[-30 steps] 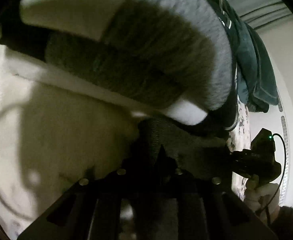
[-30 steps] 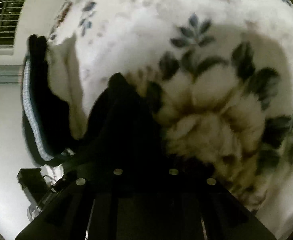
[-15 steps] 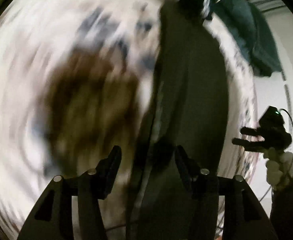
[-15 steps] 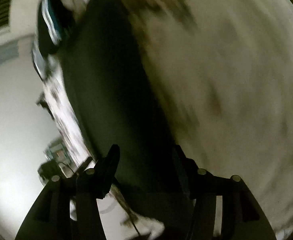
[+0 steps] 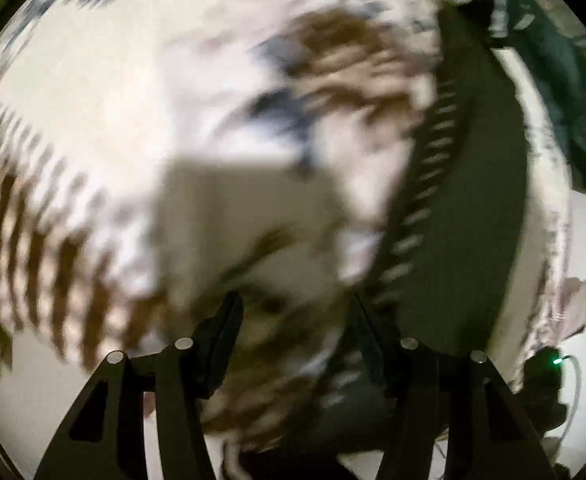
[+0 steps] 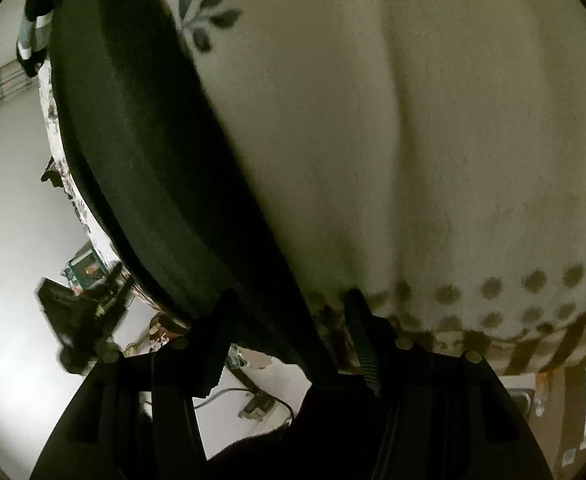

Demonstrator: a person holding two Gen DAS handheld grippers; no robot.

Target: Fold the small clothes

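**Both grippers let go and pull back from the dark garment**

Since half a second ago the left wrist view has swung leftward, so the long dark flat-lying cloth garment (image 5: 489,184) that ran between the left fingers now lies beyond and to the right of the right-hand finger. In the right wrist view the same garment (image 6: 141,140) has settled into sharper sight, and a second ago both sets of fingers were closed in dark cloth.

Largest in view is the cream fleecy blanket with blue leaf sprigs and brown dotted border (image 6: 413,140), spread under everything. On it the dark garment stretches away from the right gripper (image 6: 289,320), its near end passing between the fingers and up to the left. A heap of dark green and striped clothes (image 5: 565,80) sits far beyond the garment's far end.

The step in hand looks like a reset between folds. To do it well, I would judge each gripper should come down again on a clean outer edge of the garment, catching one layer only and not the blanket pile, then carry it over evenly.

The left gripper (image 5: 293,312) has its fingers well apart, holding nothing; blurred blanket shows between them. The right gripper's fingers also stand apart, unclamped, the garment's end lying loose in the gap.
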